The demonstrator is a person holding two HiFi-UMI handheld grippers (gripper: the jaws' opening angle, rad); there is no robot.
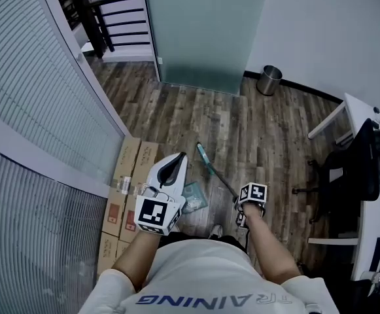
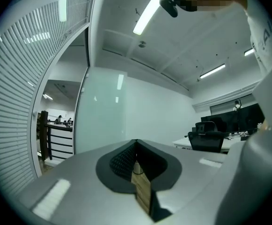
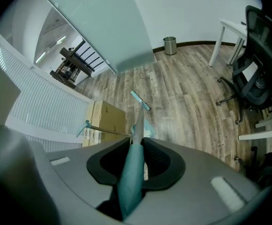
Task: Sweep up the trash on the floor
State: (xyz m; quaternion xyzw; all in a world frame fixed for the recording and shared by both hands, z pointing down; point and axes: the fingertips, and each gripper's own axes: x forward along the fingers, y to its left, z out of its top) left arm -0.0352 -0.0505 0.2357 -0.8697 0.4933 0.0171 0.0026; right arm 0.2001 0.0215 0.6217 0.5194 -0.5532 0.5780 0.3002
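Broom handle clamped in right gripper | left gripper closed | dustpan half-hidden behind it

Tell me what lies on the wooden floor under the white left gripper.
Part of a pale teal plastic dustpan shows; the left gripper covers the rest and whatever else lies there.

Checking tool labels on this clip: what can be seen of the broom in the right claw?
The broom is slim: a teal grip on top, a thin grey shaft that looks like metal, and a narrow teal crosswise head, likely plastic. It slants forward and down from the right claw, which is shut on the teal grip, towards the wood-plank floor. Whether the head touches the floor cannot be told.
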